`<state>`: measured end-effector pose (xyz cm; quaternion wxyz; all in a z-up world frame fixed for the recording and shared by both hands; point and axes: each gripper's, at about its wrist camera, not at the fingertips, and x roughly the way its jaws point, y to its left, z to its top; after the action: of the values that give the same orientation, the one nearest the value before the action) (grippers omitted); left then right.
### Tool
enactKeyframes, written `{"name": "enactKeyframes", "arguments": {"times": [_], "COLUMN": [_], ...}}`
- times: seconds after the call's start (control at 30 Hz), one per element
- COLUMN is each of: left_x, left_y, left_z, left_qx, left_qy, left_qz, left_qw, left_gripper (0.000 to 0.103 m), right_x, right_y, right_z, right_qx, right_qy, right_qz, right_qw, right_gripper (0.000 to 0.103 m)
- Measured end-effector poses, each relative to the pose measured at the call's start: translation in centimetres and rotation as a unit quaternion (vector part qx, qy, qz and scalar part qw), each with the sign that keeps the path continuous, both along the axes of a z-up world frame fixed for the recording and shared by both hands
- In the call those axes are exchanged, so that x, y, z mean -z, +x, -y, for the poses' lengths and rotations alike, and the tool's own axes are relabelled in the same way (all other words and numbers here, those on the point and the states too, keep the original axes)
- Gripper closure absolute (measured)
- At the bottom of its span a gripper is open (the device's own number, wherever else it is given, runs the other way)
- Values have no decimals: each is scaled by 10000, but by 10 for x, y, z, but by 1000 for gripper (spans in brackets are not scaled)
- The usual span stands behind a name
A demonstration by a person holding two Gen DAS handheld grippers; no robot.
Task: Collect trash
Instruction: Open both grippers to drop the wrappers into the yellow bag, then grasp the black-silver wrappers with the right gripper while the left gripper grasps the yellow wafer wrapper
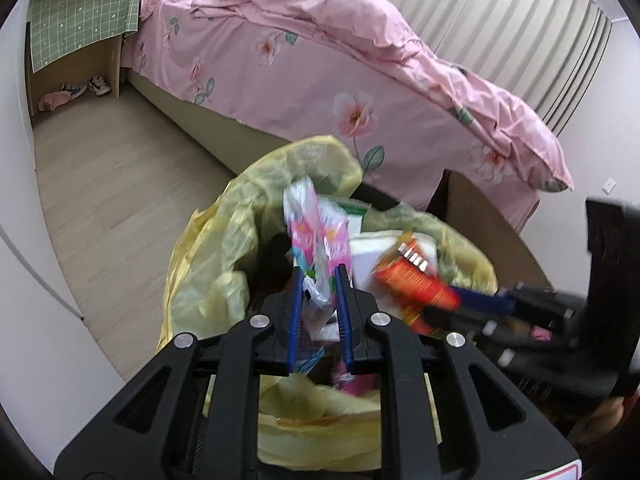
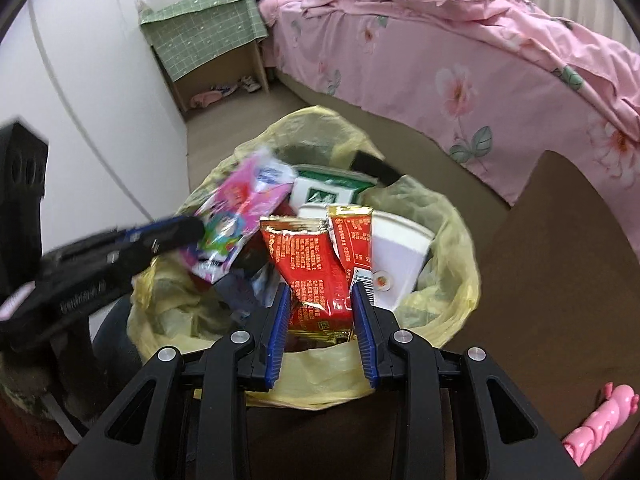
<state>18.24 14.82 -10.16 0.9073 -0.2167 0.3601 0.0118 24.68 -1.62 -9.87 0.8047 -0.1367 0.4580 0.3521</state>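
While both tilt downward, each hand-held gripper [image 1: 319,270] clamps a wrapper [image 1: 316,236] above the bin bag [image 2: 448,216].

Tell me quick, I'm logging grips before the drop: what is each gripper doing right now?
Left gripper: shut on a pink snack wrapper, over the yellow-lined trash bin.
Right gripper: shut on a red and gold snack packet.

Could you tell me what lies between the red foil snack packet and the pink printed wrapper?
Only dark trash deep in the yellow-lined bin separates red foil packet and pink wrapper, per right wrist view.
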Motion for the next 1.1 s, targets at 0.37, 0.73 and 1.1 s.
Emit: {"name": "enactKeyframes", "arguments": {"times": [0.37, 0.73, 1.1], "left_x": [-32, -66, -70], "left_y": [-11, -31, -56], "left_z": [-14, 45, 184], "left_qx": [-451, 164, 2004], "left_qy": [-231, 478, 970], "left_qz": [411, 628, 936], "left_qw": [9979, 9967, 9704], "left_gripper": [49, 39, 33], "right_x": [-20, -60, -66], "right_y": [-25, -80, -183], "right_z": [22, 138, 281], "right_qx": [14, 1332, 2797], "right_qy": [406, 524, 428], "right_qz": [219, 1079, 1673], "right_qw": [9989, 9838, 9444], "right_gripper": [56, 52, 52]}}
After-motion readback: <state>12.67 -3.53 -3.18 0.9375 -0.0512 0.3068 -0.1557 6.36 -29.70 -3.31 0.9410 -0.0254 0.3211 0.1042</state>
